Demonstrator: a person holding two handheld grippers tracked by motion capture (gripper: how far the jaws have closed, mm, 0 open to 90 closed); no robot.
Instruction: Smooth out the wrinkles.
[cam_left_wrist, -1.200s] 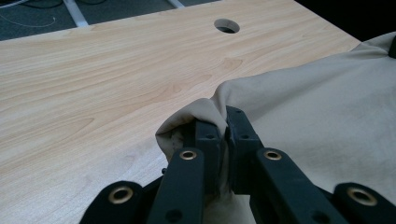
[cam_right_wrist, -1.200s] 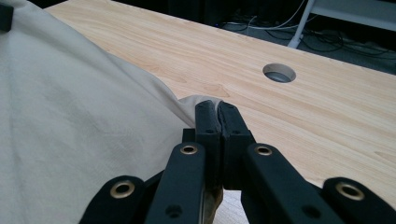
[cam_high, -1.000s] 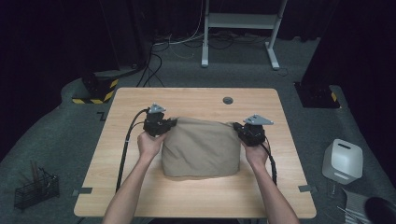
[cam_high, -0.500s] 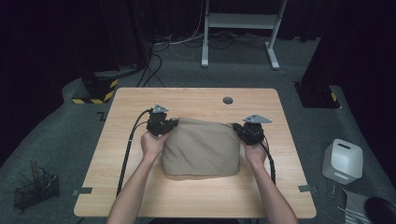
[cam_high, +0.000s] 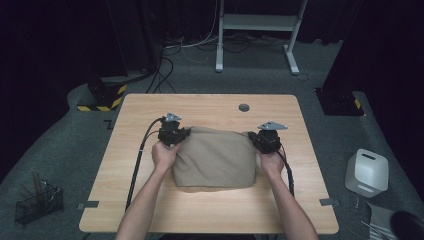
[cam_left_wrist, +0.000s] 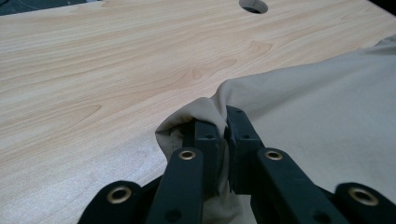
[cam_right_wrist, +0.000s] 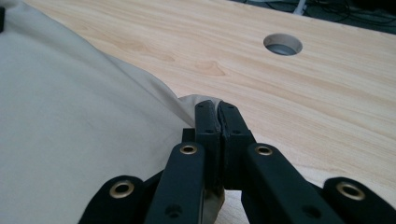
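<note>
While the beige cloth (cam_high: 214, 159) lies just short of the table's round hole (cam_high: 244, 107), the left gripper (cam_left_wrist: 226, 128) and right gripper (cam_right_wrist: 217, 116) each pinch what seems a far corner.

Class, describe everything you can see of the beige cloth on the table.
The beige cloth is a plain, soft-looking fabric, folded into a roughly rectangular bundle with smooth top and few creases. It lies on the middle of the wooden table. The left gripper pinches its far left corner, bunching it, and the right gripper pinches its far right corner. Both jaws are shut on the fabric.
</note>
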